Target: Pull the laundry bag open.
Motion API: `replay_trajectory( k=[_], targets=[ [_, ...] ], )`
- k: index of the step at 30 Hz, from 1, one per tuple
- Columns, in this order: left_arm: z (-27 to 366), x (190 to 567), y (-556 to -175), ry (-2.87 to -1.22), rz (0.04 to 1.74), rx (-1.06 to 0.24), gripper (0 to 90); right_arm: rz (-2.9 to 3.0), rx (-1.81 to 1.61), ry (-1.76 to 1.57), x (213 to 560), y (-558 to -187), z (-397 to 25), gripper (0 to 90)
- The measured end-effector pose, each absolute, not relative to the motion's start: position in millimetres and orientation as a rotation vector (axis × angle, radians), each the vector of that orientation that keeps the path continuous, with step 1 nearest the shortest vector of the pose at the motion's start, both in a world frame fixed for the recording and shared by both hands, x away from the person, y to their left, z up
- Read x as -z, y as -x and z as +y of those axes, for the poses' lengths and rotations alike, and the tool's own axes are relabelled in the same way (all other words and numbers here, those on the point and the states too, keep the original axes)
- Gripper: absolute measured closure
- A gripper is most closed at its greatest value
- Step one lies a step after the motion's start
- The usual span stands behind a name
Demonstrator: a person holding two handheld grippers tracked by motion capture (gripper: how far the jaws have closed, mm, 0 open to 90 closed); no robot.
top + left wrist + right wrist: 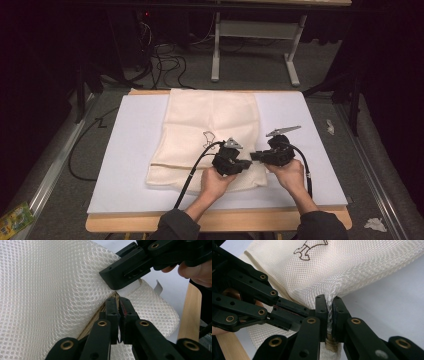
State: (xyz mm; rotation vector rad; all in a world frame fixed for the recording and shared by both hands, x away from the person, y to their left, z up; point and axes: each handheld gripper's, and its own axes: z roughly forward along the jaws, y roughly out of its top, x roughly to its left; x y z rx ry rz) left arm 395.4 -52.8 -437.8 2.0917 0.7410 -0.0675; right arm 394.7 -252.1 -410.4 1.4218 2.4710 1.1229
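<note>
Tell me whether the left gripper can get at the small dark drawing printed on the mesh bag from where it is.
Probably yes. The left gripper is shut on the mesh bag at its near edge, and the drawing lies just beyond on open fabric. It would have to let go first; the right gripper sits to the side.

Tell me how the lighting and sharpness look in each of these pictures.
High view: the table is lit evenly while the room around it falls dark, and detail is soft. Left gripper view: the mesh bag is bright and crisp, its weave sharp, with the left gripper dark against it. Right gripper view: the mesh is sharp near the right gripper, and the nearest arms blur slightly.
</note>
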Motion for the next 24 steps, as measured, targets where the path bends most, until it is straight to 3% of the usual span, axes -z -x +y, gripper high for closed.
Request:
replay_trajectory(
  k=[24],
  targets=[
    [-50.5,441.0,-392.3,-2.165,0.752,0.015,87.5,2.468,-1.13,-1.423,410.3,-396.1,-251.2,87.3]
  ],
)
